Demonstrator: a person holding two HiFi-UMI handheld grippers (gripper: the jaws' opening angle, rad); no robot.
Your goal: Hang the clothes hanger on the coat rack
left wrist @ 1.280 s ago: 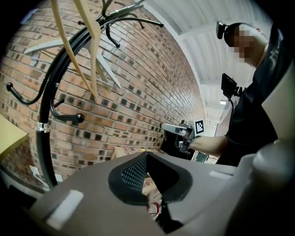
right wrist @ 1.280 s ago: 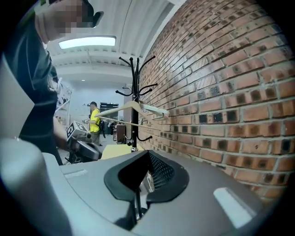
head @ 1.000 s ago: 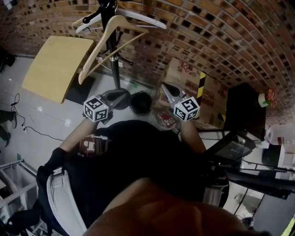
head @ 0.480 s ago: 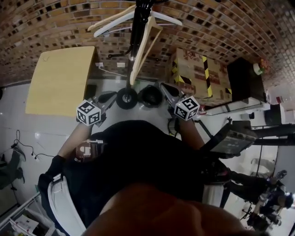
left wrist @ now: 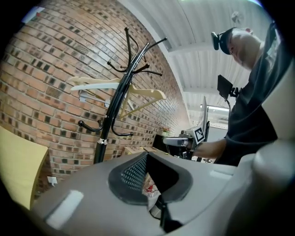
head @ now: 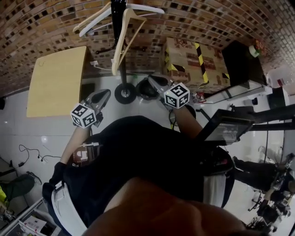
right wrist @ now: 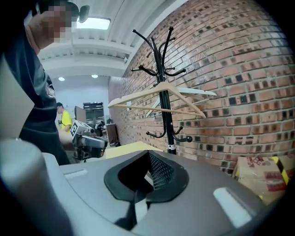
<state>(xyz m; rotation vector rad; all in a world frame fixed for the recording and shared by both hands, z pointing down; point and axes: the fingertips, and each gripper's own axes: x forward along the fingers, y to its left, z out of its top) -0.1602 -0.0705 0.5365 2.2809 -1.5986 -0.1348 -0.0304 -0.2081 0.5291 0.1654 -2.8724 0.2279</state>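
A black coat rack [head: 120, 50] stands against the brick wall, with a wooden hanger [head: 123, 39] and a white hanger [head: 140, 8] hung on its hooks. The right gripper view shows the same wooden hanger [right wrist: 156, 99] across the rack's pole [right wrist: 165, 106]. In the left gripper view it [left wrist: 145, 94] hangs behind the pole [left wrist: 115, 108]. My left gripper [head: 107, 92] is shut and empty, low and left of the rack's base [head: 125, 95]. My right gripper [head: 150, 79] is shut and empty too, to the right of the base. Neither touches rack or hanger.
A yellow tabletop [head: 55, 78] lies left of the rack. A cardboard box with black-and-yellow tape [head: 189, 57] and a black cabinet [head: 239, 62] stand to the right along the wall. A dark round object [head: 145, 91] sits beside the base. A screen [head: 226, 129] is at my right.
The head view has swung, so the rack and boxes have shifted in the picture. Both grippers have moved sideways in front of the rack, still shut and empty. The hangers stay on the rack.
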